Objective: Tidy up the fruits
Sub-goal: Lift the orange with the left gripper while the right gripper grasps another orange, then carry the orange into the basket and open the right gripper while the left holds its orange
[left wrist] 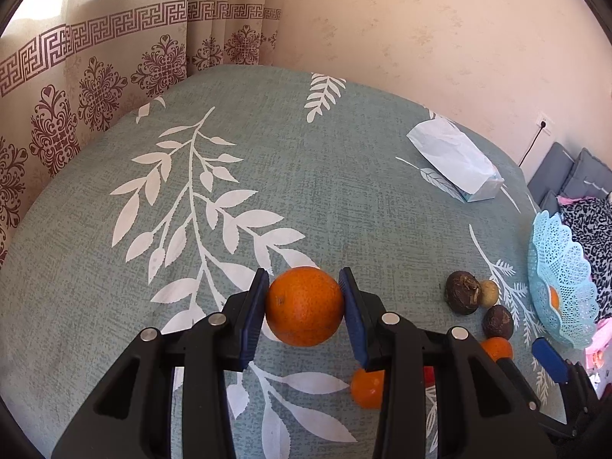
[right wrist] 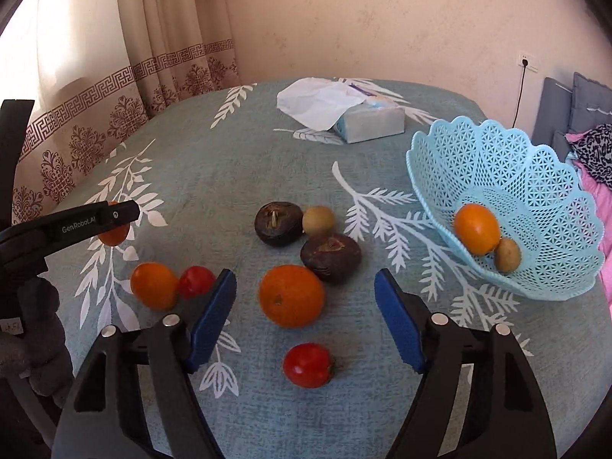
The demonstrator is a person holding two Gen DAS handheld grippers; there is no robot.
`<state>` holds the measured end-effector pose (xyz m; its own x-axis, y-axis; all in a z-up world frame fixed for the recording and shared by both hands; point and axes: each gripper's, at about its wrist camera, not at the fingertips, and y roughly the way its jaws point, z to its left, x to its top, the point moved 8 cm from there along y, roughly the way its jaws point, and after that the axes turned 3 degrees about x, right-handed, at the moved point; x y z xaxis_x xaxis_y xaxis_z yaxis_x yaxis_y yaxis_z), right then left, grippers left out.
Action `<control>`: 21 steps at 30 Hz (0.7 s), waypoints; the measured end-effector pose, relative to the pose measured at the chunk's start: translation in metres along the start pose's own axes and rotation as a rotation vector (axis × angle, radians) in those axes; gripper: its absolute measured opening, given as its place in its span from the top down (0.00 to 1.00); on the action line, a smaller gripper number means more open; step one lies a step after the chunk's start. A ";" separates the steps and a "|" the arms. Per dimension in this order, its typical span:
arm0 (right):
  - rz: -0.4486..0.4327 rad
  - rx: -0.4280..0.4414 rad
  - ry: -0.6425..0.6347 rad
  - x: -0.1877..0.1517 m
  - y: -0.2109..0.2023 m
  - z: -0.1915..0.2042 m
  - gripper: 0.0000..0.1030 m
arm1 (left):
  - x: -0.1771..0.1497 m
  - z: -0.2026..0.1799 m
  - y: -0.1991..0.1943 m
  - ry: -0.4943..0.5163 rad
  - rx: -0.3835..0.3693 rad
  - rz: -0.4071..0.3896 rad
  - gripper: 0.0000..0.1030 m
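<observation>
Left wrist view: the left gripper (left wrist: 304,306) pinches a round orange citrus fruit (left wrist: 305,306) across its widest part, one blue pad on each side, lifted a little above the teal leaf-print cloth-covered surface (left wrist: 267,191).
Right wrist view: the right gripper (right wrist: 306,321) is spread wide and holds nothing; a second large orange (right wrist: 291,295) lies on the cloth between and just beyond its fingers.
Held fruit, handling: it looks firm, fairly heavy for its size, with a pebbled skin that should grip well; being round, it would likely roll if set down on the flat cloth.
Where to hold: across the middle, as now; a hold nearer the top or bottom would probably let it squeeze out.
Basket: a pale blue lattice plastic basket (right wrist: 508,176) stands at the right of the surface, tipped toward the fruit, already carrying one orange fruit (right wrist: 476,228) and a small tan fruit (right wrist: 507,254).
Loose fruit: two dark brown wrinkled fruits (right wrist: 331,256), a small yellow-green fruit (right wrist: 318,220), two red tomatoes (right wrist: 308,365) and a smaller orange (right wrist: 153,285) lie near the middle.
Soft ones: the tomatoes likely bruise easily and want a light squeeze.
Far side: a tissue pack with a white sheet (right wrist: 344,114).
</observation>
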<state>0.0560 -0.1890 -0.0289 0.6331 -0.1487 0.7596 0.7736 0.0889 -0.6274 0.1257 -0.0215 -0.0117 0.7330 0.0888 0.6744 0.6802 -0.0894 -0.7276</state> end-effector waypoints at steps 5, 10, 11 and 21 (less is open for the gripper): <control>0.068 0.017 -0.028 -0.006 0.021 0.009 0.44 | 0.000 -0.001 0.000 0.003 -0.001 -0.003 0.63; 0.083 0.002 -0.037 -0.005 0.024 0.007 0.61 | -0.001 -0.002 0.000 0.010 -0.001 -0.003 0.63; 0.083 0.006 -0.032 -0.005 0.024 0.006 0.61 | -0.001 -0.002 0.000 0.012 0.000 -0.003 0.63; -0.006 0.003 -0.009 0.011 -0.014 -0.004 0.61 | -0.003 -0.006 0.001 0.032 0.002 -0.005 0.63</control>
<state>0.0523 -0.1954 -0.0123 0.6286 -0.1402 0.7650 0.7775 0.0910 -0.6222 0.1245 -0.0279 -0.0133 0.7292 0.0571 0.6819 0.6841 -0.0867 -0.7242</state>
